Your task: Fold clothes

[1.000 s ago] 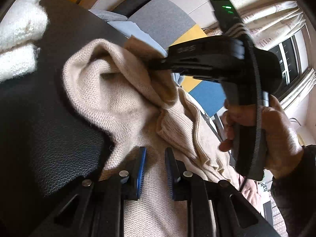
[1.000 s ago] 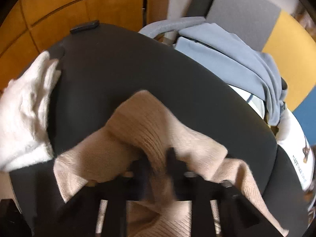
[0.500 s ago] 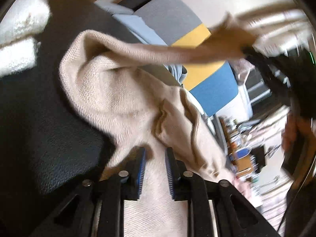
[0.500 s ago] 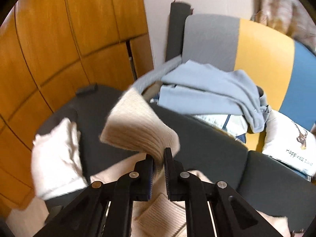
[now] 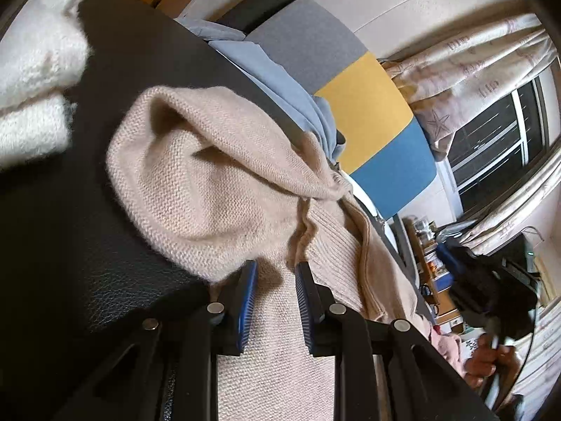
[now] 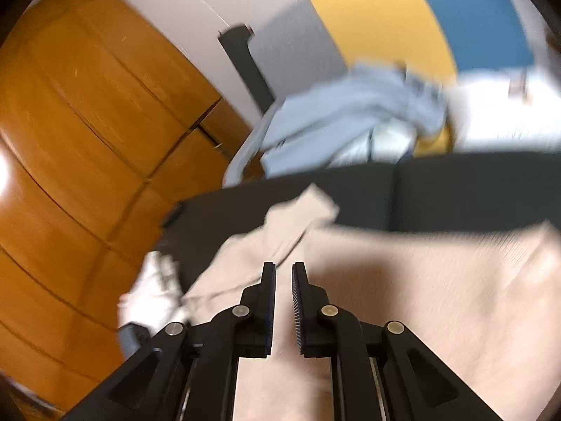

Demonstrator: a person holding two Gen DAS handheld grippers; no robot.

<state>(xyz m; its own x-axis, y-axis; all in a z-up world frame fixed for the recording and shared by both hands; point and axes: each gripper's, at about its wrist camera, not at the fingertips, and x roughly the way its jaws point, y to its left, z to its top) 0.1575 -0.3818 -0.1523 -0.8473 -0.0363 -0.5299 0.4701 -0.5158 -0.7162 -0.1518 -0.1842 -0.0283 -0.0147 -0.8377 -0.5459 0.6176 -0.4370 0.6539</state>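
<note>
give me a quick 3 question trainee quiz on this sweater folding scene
1. True or false: the right gripper has beige knit pinched between its fingers.
2. Which garment lies on the black leather surface to the left of the beige sweater? A) white fuzzy knit B) red towel C) striped shirt
3. Fill in: the garment draped over the multicoloured chair is light ____.

Key
1. False: its fingers stand slightly apart with nothing between them, above the sweater.
2. A, the white fuzzy knit.
3. Blue, the light blue garment.
</note>
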